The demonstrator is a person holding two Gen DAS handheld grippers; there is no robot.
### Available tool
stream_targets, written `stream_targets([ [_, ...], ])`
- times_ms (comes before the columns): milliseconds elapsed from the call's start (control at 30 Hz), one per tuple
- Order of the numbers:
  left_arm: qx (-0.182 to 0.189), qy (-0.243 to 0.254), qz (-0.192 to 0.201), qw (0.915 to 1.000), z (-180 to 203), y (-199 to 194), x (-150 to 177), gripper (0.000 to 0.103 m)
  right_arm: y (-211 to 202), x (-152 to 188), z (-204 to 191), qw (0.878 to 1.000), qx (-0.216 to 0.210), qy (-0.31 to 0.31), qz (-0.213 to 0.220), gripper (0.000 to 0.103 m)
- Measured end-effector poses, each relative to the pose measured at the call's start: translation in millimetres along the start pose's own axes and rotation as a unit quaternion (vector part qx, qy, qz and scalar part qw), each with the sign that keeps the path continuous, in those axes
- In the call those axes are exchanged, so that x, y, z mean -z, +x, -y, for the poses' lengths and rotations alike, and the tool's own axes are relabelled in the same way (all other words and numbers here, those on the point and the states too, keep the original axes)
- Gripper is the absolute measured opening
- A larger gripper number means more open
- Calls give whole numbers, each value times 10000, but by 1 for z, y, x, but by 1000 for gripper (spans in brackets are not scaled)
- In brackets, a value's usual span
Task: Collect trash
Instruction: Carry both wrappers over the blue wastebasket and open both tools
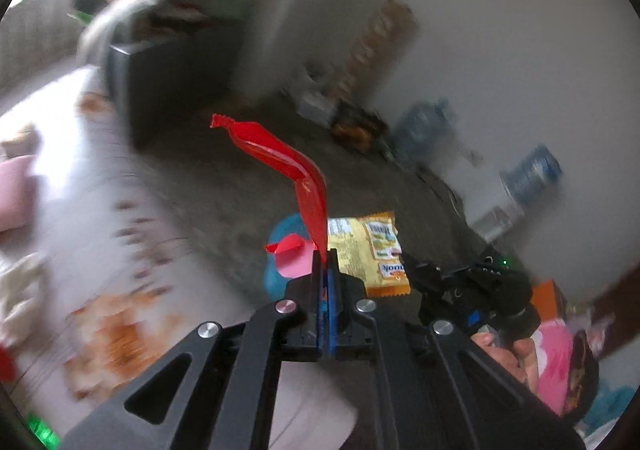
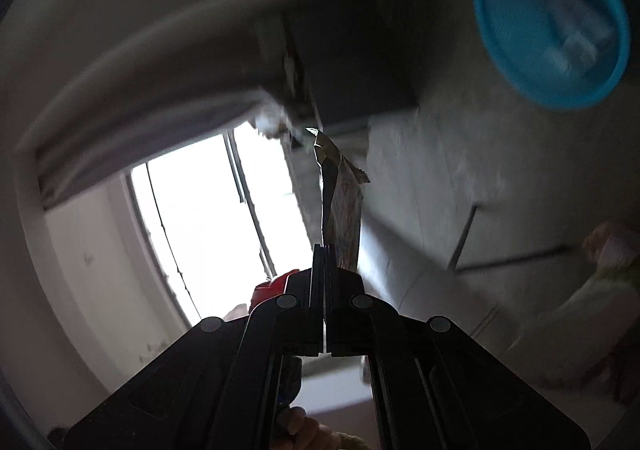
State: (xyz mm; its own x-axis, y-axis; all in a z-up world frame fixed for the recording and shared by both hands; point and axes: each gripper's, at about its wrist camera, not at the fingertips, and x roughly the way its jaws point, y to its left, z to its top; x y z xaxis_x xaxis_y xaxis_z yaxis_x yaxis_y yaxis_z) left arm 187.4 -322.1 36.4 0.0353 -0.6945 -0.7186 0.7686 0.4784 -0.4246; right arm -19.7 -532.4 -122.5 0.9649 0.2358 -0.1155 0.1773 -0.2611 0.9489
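two fisheye views from hand-held grippers, both blurred; in the left wrist view the left gripper (image 1: 325, 254) sits at the bottom centre with its two black fingers pressed together on the lower end of a red wrapper (image 1: 280, 158); the wrapper rises straight from the fingertips, then bends over toward the upper left and ends in a crimped edge; just beyond the fingertips a yellow snack packet (image 1: 366, 250) shows printed text and an orange crimped edge, and the right gripper (image 1: 408, 262), a black tool coming in from the lower right, meets the packet's right side; a bare hand (image 1: 506, 354) grips that tool's handle; partly hidden behind the wrapper and packet is a blue bin (image 1: 280, 250) with something pink (image 1: 294, 264) in front of or inside it, which one is unclear; the bin stands on a grey-brown floor (image 1: 208, 178); a white floral bed cover (image 1: 80, 230) fills the left side and blue water bottles (image 1: 532, 170) stand along the pale far wall.

in the right wrist view the fingers are closed almost fully on a thin wrapper seen edge-on, dark against a bright window (image 2: 208, 210), most likely the same packet; the blue bin appears as an open round rim in the upper right corner, well apart from the gripper.
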Motion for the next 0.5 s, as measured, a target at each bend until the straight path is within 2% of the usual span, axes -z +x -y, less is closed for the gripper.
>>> stream_targets([
  [100,131,103,-592,9981,15,56,-12,1,-21,-28,19,9990,79,213,382,0],
  [133,95,132,-870,9961,19,85,-15,1,-25,-39,28,9983,122,305,489,0],
  [300,-125,420,-1570,9866,30,180,-21,1,-28,-83,71,9925,387,755,877,0],
  [433,-332,615,-1812,9810,35,234,-21,2,-21,-115,105,9864,620,1064,1085,1],
  [500,-429,724,-1911,9780,34,255,-18,6,-13,-127,120,9852,681,1135,1093,4],
])
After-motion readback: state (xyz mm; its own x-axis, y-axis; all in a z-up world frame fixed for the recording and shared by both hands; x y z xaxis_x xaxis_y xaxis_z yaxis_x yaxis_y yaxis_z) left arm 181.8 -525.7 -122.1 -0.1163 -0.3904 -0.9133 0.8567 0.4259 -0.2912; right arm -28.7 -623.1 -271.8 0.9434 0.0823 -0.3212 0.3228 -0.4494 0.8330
